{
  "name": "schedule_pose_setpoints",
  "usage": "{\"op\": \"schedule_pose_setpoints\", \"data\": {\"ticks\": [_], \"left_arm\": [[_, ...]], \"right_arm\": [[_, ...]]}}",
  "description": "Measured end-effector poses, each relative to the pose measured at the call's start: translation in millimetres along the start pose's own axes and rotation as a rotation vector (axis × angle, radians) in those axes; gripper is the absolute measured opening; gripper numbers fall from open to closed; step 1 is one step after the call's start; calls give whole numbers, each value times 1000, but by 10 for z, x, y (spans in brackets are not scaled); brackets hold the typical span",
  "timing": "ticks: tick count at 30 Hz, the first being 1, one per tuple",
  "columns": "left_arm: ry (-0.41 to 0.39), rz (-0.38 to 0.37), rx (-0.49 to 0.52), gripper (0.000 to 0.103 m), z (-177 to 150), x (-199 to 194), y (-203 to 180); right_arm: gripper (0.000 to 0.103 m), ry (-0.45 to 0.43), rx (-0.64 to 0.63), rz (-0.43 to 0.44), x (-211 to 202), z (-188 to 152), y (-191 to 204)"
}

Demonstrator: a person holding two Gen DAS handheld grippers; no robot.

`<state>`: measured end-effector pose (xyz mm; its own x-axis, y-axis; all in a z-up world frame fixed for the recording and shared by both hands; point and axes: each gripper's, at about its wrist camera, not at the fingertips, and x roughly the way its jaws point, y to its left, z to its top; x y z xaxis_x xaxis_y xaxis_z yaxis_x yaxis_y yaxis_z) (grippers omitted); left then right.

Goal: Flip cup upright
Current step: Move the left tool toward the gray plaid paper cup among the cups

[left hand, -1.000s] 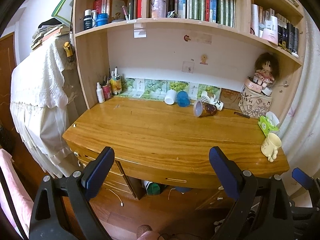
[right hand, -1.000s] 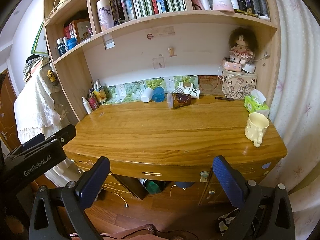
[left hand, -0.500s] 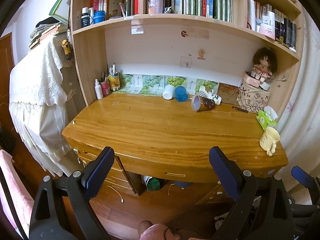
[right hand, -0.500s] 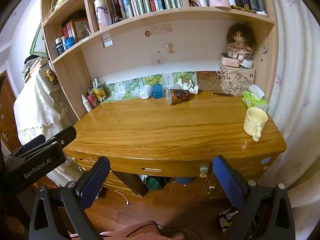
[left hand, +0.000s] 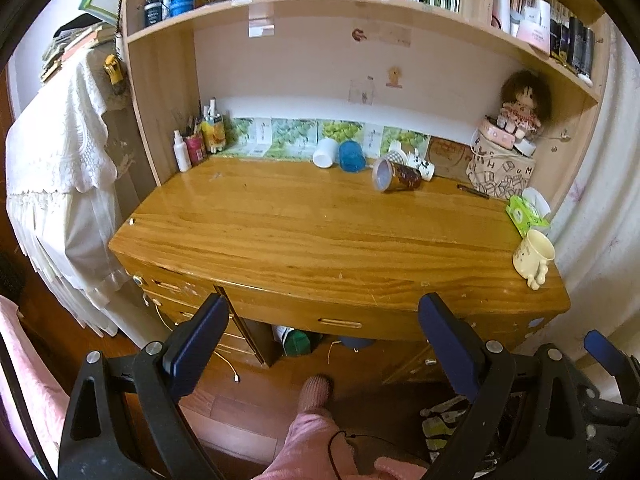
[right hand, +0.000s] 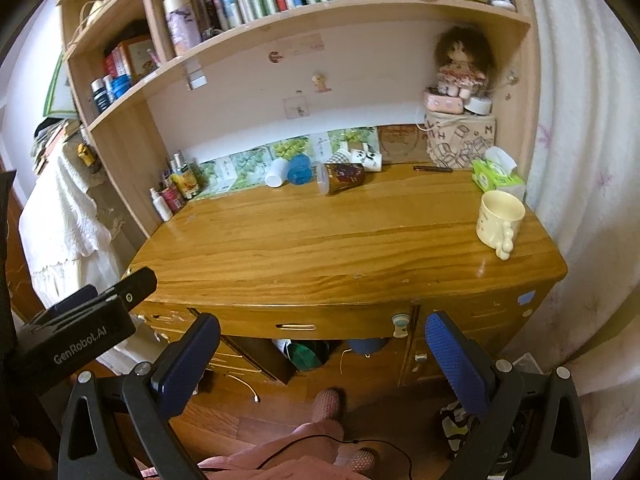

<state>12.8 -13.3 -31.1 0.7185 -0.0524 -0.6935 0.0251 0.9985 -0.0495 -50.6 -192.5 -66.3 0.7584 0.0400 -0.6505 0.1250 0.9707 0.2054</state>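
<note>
Both tools [left hand: 322, 320] [right hand: 322, 340] gape, well short of toppled cup [left hand: 396, 175].

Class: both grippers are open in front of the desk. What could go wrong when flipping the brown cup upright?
1. The brown cup lies on its side and may roll.
2. The white cup, blue cup and patterned mugs crowd it; a gripper could knock them.
3. It sits at the back of the desk, a long reach.
</note>
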Motion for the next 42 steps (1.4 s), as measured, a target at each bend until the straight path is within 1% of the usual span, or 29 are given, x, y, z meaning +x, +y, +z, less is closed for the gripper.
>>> {"op": "schedule_pose_setpoints", "data": {"ticks": [5,9,15,18,22,29,36,42], "left_arm": [[28,-17,-4,97,79,162,-44],[50,-35,5,97,167,324,-115],[94,-54,25,97,372,642,-244],[116,-61,32,97,527,838,-303],[138,-66,46,97,744,1083,-367],[174,-94,64,97,1140,1482,-462],[171,-104,40,97,1530,1810,-368],[164,-109,11,97,1874,2118,-282]], "right_arm": [[103,5,42,-24,71,81,-84],[103,9,50,-44,157,153,-102],[103,31,77,-69,408,327,-214],[103,45,92,-75,582,453,-284],[103,65,112,-83,807,630,-333],[103,54,118,-106,1111,1017,-343],[103,27,109,-105,1417,1448,-268],[103,23,99,-74,1760,1824,-200]]}}
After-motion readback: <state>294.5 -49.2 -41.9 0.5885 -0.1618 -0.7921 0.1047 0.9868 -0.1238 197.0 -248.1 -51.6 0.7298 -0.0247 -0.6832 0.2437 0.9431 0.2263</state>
